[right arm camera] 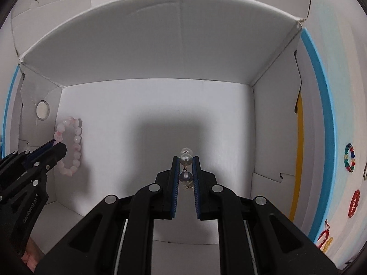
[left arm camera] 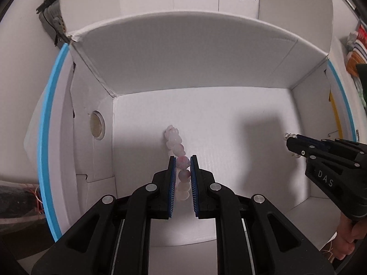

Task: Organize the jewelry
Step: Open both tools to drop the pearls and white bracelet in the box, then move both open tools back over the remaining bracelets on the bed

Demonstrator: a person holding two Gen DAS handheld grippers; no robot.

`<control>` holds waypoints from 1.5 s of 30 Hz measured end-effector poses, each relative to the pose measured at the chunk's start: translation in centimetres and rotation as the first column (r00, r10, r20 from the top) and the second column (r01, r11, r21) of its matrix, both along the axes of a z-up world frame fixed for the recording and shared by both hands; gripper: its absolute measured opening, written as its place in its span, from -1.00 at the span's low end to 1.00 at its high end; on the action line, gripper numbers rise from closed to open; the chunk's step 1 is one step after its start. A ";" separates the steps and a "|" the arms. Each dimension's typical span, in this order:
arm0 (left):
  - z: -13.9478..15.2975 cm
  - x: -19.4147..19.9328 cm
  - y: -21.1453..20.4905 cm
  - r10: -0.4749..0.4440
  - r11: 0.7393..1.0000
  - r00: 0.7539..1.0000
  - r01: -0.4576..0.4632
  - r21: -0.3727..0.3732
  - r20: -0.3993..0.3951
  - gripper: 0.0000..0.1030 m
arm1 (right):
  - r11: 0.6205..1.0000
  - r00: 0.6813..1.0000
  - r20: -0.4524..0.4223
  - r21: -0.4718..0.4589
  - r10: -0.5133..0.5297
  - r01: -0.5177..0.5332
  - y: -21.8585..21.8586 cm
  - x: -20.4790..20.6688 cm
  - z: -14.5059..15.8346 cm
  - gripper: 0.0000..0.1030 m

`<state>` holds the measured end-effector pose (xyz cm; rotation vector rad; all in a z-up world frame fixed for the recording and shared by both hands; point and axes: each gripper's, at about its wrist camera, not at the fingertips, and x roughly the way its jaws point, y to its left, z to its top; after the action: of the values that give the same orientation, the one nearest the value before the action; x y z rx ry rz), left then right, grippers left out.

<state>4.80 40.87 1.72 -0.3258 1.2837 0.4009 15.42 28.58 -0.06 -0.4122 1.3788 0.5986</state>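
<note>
Here, in the left wrist view, the left gripper (left arm camera: 183, 160) is clamped on a pink bead bracelet (left arm camera: 177, 151) and points down into the white cardboard box (left arm camera: 183, 52), near its left wall, likely so the bracelet can be laid on the floor, while the right gripper (left arm camera: 289, 142) shows near the right wall with only a few pale beads visible at its tip. In the right wrist view, the right gripper is pinched on a pearl strand (right arm camera: 185, 160) over the box floor; this view alone shows the bracelet as a full loop and more beaded pieces, a multicoloured bracelet (right arm camera: 350, 158) and a red bracelet (right arm camera: 354, 202), lying on the desk (right arm camera: 339, 91) outside the right wall.
</note>
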 end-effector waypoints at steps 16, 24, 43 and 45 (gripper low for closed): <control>0.6 -0.3 -0.3 -0.009 1.000 1.000 0.008 0.019 0.024 -0.43 | 0.997 0.998 0.041 -0.062 0.047 -0.045 1.8 0.4 0.2 0.17; 5.4 -3.1 -1.5 0.013 0.989 0.987 -0.036 0.143 0.161 0.54 | 0.995 0.989 0.128 0.048 0.080 -0.087 0.5 -1.1 5.2 0.69; 11.6 -8.8 -9.0 0.004 0.964 0.914 -0.111 0.241 0.405 0.89 | 0.966 0.889 0.444 0.258 -0.113 -0.007 -12.8 -6.3 13.7 0.85; 11.5 -8.5 -10.2 -0.015 0.966 0.912 -0.092 0.241 0.411 0.89 | 0.963 0.878 0.459 0.268 -0.134 0.007 -14.2 -6.4 13.9 0.85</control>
<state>-3.75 30.65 13.25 -0.2019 0.8021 0.4972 9.00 14.37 13.82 -0.2696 0.8263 0.5625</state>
